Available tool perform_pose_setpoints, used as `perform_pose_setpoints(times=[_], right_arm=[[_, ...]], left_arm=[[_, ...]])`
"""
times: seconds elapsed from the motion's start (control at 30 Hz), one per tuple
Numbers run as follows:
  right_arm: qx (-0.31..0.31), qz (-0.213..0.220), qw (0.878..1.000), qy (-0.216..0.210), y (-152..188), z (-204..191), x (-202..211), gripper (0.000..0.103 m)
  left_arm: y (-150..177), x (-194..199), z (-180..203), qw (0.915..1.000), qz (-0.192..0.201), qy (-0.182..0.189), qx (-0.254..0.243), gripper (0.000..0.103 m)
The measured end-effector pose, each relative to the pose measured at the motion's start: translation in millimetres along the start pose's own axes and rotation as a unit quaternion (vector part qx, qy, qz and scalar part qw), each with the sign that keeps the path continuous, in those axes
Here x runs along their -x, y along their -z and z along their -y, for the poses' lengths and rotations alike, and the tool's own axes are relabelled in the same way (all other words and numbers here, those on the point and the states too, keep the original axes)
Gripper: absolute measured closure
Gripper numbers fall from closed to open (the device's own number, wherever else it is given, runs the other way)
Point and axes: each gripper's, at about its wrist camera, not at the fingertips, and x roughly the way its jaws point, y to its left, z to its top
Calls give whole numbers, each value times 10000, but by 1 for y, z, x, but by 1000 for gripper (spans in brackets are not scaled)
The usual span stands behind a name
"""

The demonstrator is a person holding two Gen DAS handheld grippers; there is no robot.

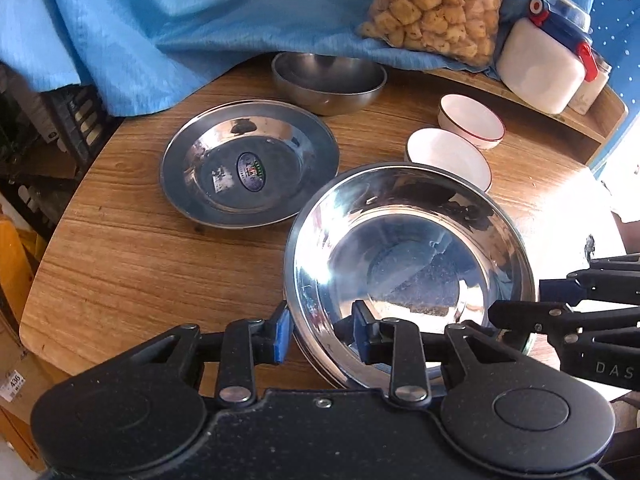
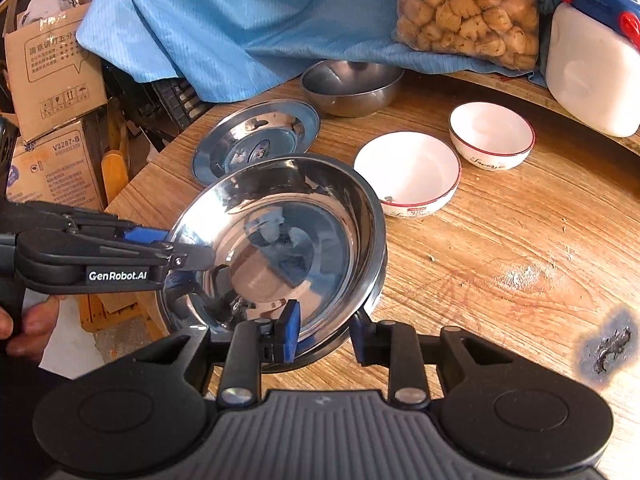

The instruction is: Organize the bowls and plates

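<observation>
1. Here, straddling the near rim of the big steel plate (image 1: 408, 248) with the left gripper (image 1: 320, 332): jaws narrow, one pad inside the dish and one outside, neither seeming to press on the metal.
2. Likewise for the right gripper (image 2: 324, 334) at another part of the same rim: narrow, loosely astride, apparently gripping nothing.
3. Plate lying at the near side of the table (image 1: 140, 260), close to its edge, possibly on another plate beneath; hard to tell.
4. Risk: closing on polished, thin steel with one pad skating off, tipping the plate or sliding it over the edge.
5. Risk: lifting unevenly with two hands, twisting the rim out of one grip and dropping it with a clatter.
6. Risk: swinging it into the nearer white bowl (image 1: 448, 156), just beside its far rim.
7. Containers:
   - big plate empty
   - stickered plate (image 1: 250, 164) empty
   - steel bowl (image 1: 328, 80) empty
   - both white bowls empty, the farther (image 1: 472, 120) included
   - bag (image 1: 436, 4) full of snacks
   - jar (image 1: 540, 68) closed, seemingly holding something white
</observation>
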Motion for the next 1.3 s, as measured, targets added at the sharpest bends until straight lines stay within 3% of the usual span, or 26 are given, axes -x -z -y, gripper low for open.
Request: perform_pose_setpoints(times=[0.53,0.63,0.8,0.87,1.03,1.13,1.3], right_arm=[[152,-168,9997,56,-2,-8,-4,62],[300,-210,9993,91,-2,-13,-5,57],[186,-197,9996,125,-2,-10,-6,34],[182,-187,9995,152,-5,-10,-7,20],[297,-31,9991,310,-13,-12,-5,1],[275,165,9985,453,-19,-12,-2,1],[276,545,9961,642,-24,-18,3,0]], left_arm=[[1,-5,-4,9999,-96,80,-14,62],[0,-4,-4,9999,-52,86,-10,56],[-1,9,-9,9996,239,161,38,18],[-3,13,-13,9993,314,151,103,11],[-16,15,-21,9984,501,17,275,6],[-24,16,-29,9974,621,-17,362,5],[-29,22,-57,9908,673,653,975,1]])
